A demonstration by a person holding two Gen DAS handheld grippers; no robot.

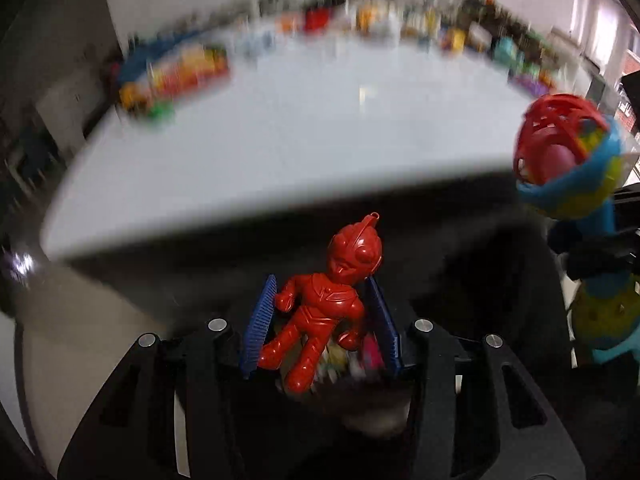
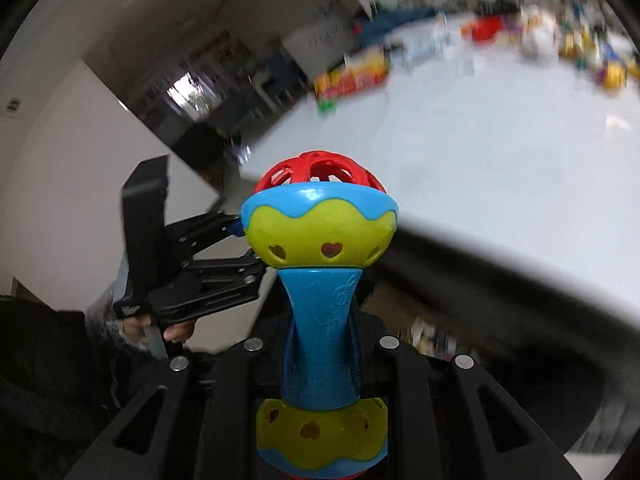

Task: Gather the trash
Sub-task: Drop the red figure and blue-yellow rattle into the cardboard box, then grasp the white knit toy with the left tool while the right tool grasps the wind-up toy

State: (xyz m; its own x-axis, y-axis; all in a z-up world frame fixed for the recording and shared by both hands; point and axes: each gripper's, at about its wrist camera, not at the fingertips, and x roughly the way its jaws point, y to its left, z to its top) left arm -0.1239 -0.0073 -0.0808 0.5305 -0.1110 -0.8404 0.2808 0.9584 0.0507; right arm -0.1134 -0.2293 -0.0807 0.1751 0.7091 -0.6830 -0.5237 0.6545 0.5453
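Off the near edge of the white table (image 1: 280, 136), both grippers hang in the air with a toy each. The left gripper (image 1: 320, 320) has its blue ribbed pads (image 1: 260, 320) closed on a red figurine (image 1: 320, 312), gripping it at the arms and torso; the head with its small loop points toward twelve o'clock in the left wrist view and the legs trail back toward six, tilted a little to the left. The right gripper (image 2: 320, 360) has its fingers drawn narrow around the blue waist of a rattle (image 2: 320, 280), a dumbbell-shaped toy with a yellow-green bulb at each end and a red lattice ball on top. That same rattle (image 1: 572, 152) shows at three o'clock in the left wrist view, just beside the table's corner. From the right wrist view the left gripper (image 2: 240, 248) sits at nine o'clock, carried by a hand (image 2: 152, 328) in a clear glove below a dark sleeve (image 2: 52, 360). Along the table's far rim, from ten to two o'clock, runs a blurred row of colourful clutter (image 1: 360, 24); what the pieces are cannot be told.
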